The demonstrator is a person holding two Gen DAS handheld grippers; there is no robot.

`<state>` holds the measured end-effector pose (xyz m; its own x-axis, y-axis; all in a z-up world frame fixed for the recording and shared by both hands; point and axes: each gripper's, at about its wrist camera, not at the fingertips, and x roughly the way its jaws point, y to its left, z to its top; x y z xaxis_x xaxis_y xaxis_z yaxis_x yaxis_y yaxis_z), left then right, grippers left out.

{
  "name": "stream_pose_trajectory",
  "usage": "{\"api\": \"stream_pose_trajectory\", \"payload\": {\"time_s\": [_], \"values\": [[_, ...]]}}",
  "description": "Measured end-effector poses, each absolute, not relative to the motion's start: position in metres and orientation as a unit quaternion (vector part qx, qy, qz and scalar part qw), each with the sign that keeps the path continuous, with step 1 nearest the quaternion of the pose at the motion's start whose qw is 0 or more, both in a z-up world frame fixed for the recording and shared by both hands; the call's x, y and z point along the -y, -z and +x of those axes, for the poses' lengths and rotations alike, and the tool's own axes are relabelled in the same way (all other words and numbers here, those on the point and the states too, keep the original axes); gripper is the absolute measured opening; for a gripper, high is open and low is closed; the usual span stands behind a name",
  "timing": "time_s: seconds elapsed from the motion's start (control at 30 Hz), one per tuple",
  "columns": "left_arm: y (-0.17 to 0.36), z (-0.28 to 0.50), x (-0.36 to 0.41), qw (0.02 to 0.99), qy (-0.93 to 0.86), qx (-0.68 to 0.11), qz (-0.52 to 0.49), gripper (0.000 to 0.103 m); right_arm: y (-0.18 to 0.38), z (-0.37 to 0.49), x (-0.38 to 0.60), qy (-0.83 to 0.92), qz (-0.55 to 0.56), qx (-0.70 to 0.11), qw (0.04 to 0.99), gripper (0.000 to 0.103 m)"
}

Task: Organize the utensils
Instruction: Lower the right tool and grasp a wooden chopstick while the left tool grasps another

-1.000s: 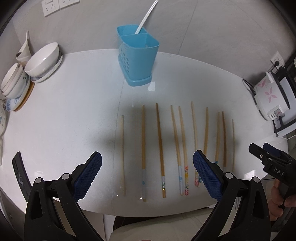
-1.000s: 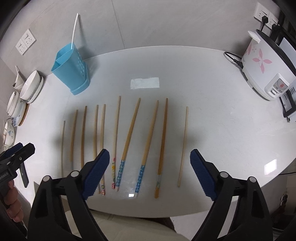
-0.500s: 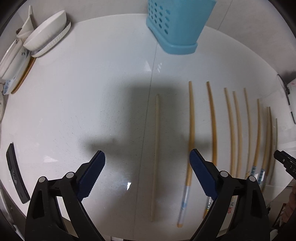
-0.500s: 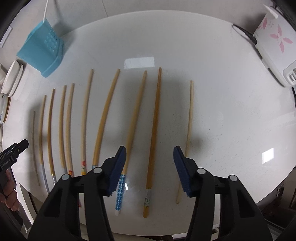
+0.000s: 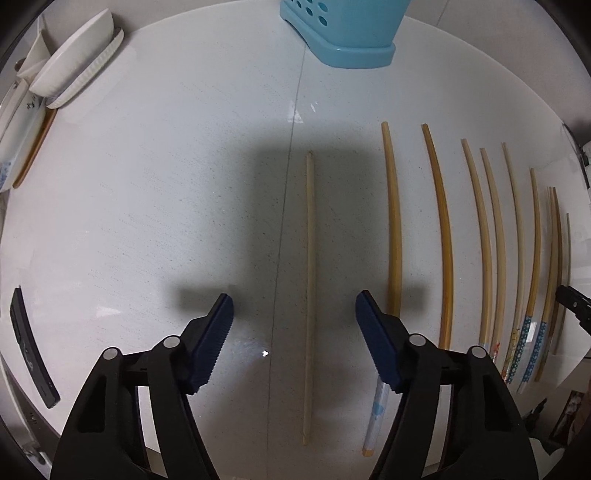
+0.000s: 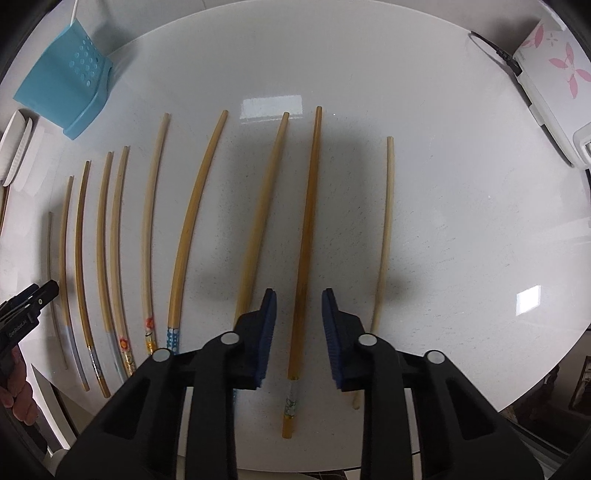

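Light: bright, even, from overhead.
Glare: a rectangular reflection on the white table (image 6: 443, 184); a smaller one at right.
Shadows: soft dark blocks under both grippers.
Distortion: strong fisheye; the chopsticks (image 5: 487, 243) bow toward the edges, corners black.
Focus: sharp at centre, softer at the rim.

Home kitchen / dining corner, white round-edged bench (image 6: 443, 221).

Evidence: row of bamboo chopsticks (image 6: 184, 229) laid out on the bench, perforated blue plastic utensil holder (image 5: 347, 33) at the far edge, stacked white bowls (image 5: 74, 62) and plates (image 5: 14, 140) on the left, white rice cooker with pink flower print (image 6: 554, 77) on the right, its power cord (image 6: 495, 51) plugged in. Domestic tableware and appliance, no lab or shop gear.
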<state>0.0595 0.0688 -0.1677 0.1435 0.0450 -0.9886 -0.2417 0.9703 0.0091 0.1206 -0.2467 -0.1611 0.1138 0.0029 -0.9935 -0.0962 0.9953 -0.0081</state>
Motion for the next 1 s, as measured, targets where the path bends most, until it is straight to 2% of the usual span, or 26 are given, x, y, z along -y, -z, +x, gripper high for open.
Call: {"api": "stream_pose_trajectory", "payload": {"time_s": [0.07,0.17,0.23,0.3,0.33,0.53,1.0], "values": [[0.168,0.06,-0.068,0.751,-0.092,-0.65,-0.073,0.058,0.165,0.12,0.243,-0.031,-0.038,-0.666,0.744,0.017],[0.166,0.062,-0.067,0.746,-0.087,-0.657,-0.07,0.04,0.173,0.124,0.241,-0.028,-0.043,-0.67,0.741,0.016],[0.166,0.063,-0.065,0.744,-0.085,-0.66,-0.066,0.019,0.175,0.127,0.241,-0.028,-0.042,-0.668,0.742,0.014],[0.167,0.064,-0.064,0.741,-0.083,-0.664,-0.06,0.004,0.177,0.13,0.242,-0.028,-0.039,-0.67,0.741,0.009],[0.164,0.066,-0.06,0.74,-0.083,-0.665,-0.057,0.004,0.178,0.132,0.242,-0.027,-0.039,-0.671,0.74,0.006],[0.153,0.074,-0.046,0.741,-0.063,-0.665,-0.077,0.003,0.177,0.144,0.243,-0.027,-0.039,-0.672,0.739,0.006],[0.091,0.07,-0.048,0.8,-0.051,-0.586,-0.121,0.003,0.126,0.162,0.245,-0.059,-0.007,-0.624,0.779,0.006]]}}
